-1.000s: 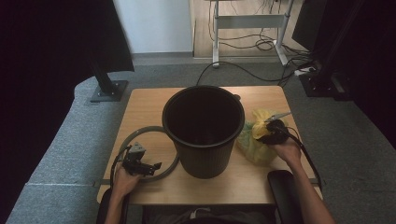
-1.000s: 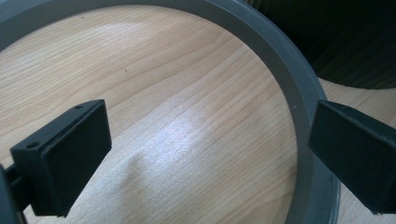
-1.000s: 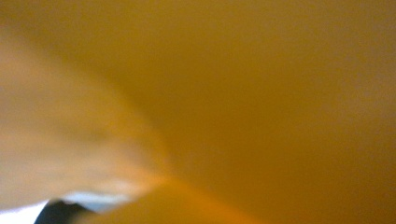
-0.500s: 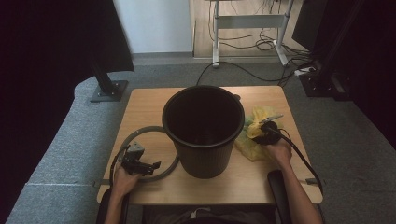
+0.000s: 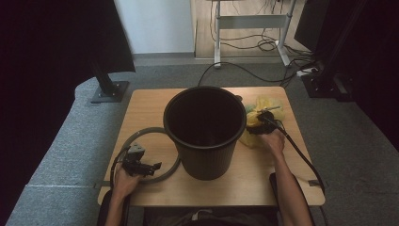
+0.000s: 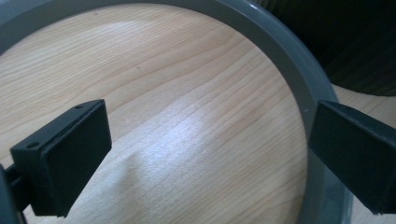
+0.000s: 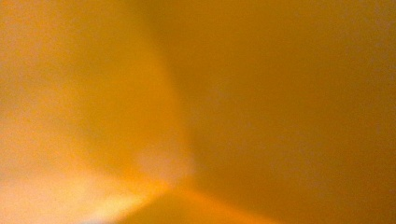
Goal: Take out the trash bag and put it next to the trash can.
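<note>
Pressing into the yellow bag (image 5: 258,123), the right gripper (image 5: 261,123) has just spread its fingers; left gripper (image 5: 151,167) gapes empty.

Bucket (image 5: 205,132) stands mid-table (image 5: 141,106). Ring (image 5: 155,134) lies flat on the left, touching the bucket's base, with the left gripper (image 5: 149,167) over its near arc. Right of the bucket, just beside it, sits the plastic bag (image 5: 263,106), with the right gripper (image 5: 258,126) on it.
</note>
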### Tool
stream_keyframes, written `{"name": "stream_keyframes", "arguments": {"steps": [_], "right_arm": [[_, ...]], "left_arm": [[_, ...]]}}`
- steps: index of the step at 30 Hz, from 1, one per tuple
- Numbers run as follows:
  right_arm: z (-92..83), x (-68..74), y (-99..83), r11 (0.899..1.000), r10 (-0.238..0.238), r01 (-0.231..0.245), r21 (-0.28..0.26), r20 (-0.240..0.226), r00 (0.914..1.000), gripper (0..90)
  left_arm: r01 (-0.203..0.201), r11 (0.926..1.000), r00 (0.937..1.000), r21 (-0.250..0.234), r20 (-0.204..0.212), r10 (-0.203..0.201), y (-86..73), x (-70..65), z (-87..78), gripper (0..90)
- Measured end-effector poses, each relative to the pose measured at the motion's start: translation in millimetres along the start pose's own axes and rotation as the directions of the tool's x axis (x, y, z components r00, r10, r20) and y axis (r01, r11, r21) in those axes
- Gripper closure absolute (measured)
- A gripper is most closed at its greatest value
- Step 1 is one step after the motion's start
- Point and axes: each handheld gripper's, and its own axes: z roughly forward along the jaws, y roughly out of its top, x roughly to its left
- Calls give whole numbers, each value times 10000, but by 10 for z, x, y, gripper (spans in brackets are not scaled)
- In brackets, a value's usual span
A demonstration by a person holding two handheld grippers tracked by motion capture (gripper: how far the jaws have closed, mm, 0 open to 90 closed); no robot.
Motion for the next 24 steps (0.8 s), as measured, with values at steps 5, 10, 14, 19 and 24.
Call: {"name": "stream_keyframes", "arguments": {"steps": [5,10,14,19,24], "right_arm": [[-122,-35,42,9998,-32,31,-181,-39,10000,4],[-283,-63,78,9997,-21,15,-223,-227,9997,0],[-425,-55,91,9996,-241,233,-171,-474,9986,0],[-639,-43,95,9988,-426,412,-245,-587,9974,0],[-848,-35,72,9969,-784,782,-77,-390,9962,4]], "left_arm": [[8,9998,9992,221,-393,1,-1,37,18,0],[-61,9994,9994,349,-335,73,2,38,39,0],[-93,9991,9994,411,-322,106,4,32,46,0],[-142,9988,9995,464,-289,155,5,32,49,0],[-226,9987,9992,460,-312,241,6,16,49,0]]}}
